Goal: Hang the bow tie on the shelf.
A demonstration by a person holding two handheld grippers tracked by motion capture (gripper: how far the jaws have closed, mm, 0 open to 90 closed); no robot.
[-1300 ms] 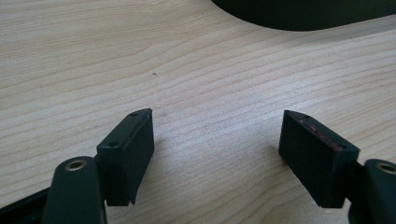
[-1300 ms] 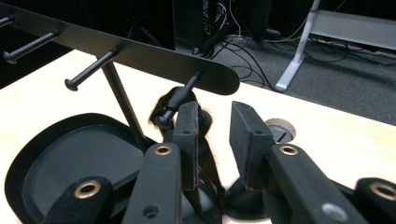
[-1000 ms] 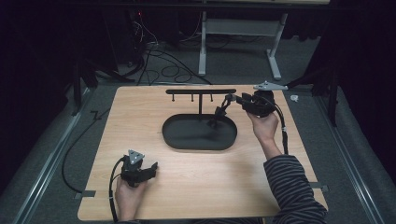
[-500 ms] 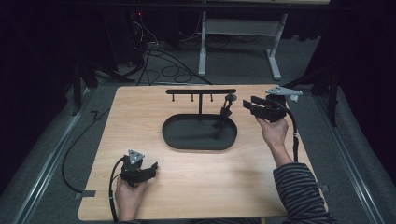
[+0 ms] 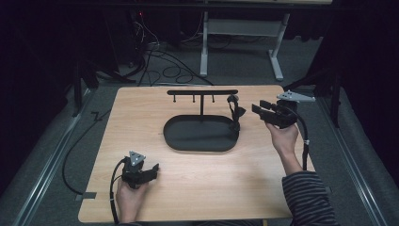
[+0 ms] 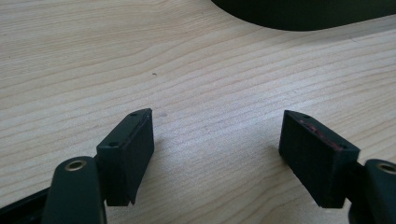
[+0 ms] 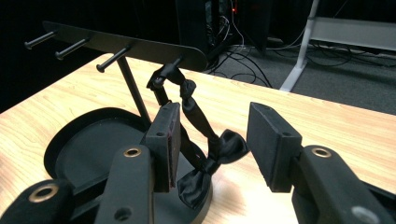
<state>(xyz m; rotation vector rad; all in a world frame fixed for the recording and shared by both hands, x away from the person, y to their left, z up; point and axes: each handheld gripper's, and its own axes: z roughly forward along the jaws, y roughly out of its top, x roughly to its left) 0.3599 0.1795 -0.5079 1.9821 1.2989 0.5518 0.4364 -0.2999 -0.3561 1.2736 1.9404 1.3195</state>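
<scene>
A black hanger stand (image 5: 202, 92) with a peg bar rises from an oval black base (image 5: 188, 136) mid-table. A black bow tie (image 5: 234, 113) hangs by its strap from the rightmost peg, its bow low by the base rim. My right gripper (image 5: 259, 106) hovers just right of the tie, pointing at it. Its jaws have just been opening and stand open, with nothing pressed between them. In the right gripper view the bow tie (image 7: 219, 144) dangles beyond my right gripper (image 7: 212, 130). My left gripper (image 5: 153, 169) rests open near the front left; it (image 6: 217, 140) frames bare wood.
The wooden table (image 5: 141, 117) ends close behind the stand. Beyond it lie floor cables (image 5: 160, 61) and a white desk frame (image 5: 244, 28). The right gripper's cable (image 5: 306, 141) trails down past the person's striped sleeve (image 5: 306, 197).
The right gripper has let go of the bow tie and drawn back to the right, away from the stand. The tie stays hanging on the peg. The left gripper has not moved.
</scene>
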